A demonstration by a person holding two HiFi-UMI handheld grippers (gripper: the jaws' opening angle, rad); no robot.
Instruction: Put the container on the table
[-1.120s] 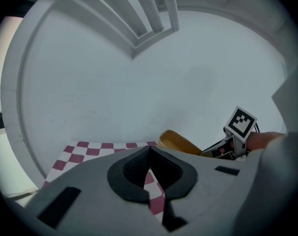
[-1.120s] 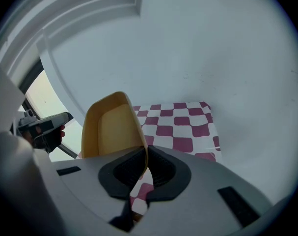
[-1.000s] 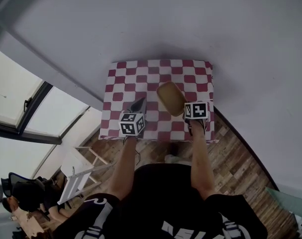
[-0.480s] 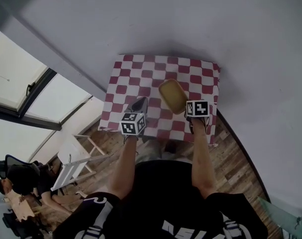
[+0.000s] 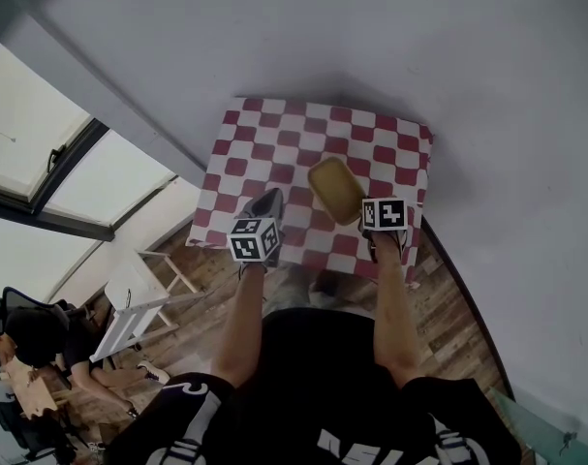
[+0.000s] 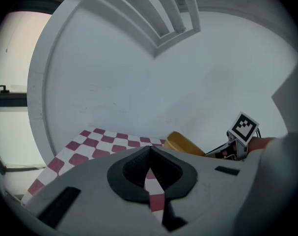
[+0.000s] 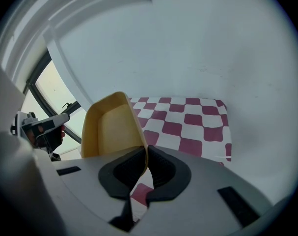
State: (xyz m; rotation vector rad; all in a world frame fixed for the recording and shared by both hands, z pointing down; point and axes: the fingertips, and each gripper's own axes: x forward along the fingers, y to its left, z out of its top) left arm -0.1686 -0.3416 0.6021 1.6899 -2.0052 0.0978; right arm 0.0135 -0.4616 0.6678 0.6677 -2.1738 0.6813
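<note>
Container (image 5: 335,190) first: a shallow yellow tub, empty as far as anyone can see, over the right-hand part of the tabletop (image 5: 411,139), which wears a red-and-white checked cloth (image 5: 264,153) and stands against a pale wall (image 5: 390,37). The right tool (image 5: 363,219) has it by the near rim. In the right gripper view the two dark pads are pressed onto one thin side wall of the tub, pinching it between them. The tub stands up on edge from that grip, its hollow turned toward the person's left and its far end tipped up. Squares of the cloth show below the pads, so I judge the tub is in the air, not resting, though no view shows its underside well enough to be sure.

The left tool (image 5: 269,201) hovers over the near left part of the cloth, well apart from the tub. Its pads meet at the tips with nothing between them — only cloth shows through the gap behind.

So the carrying looks done: the tub is above the tabletop, with bare cloth all around it. The setting-down is not yet done. I would expect the tub to be lowered and levelled so its base sits flat, and then the right tool's pads spread to let go of the wall. Released while tilted like this, the tub could well tip over.
</note>
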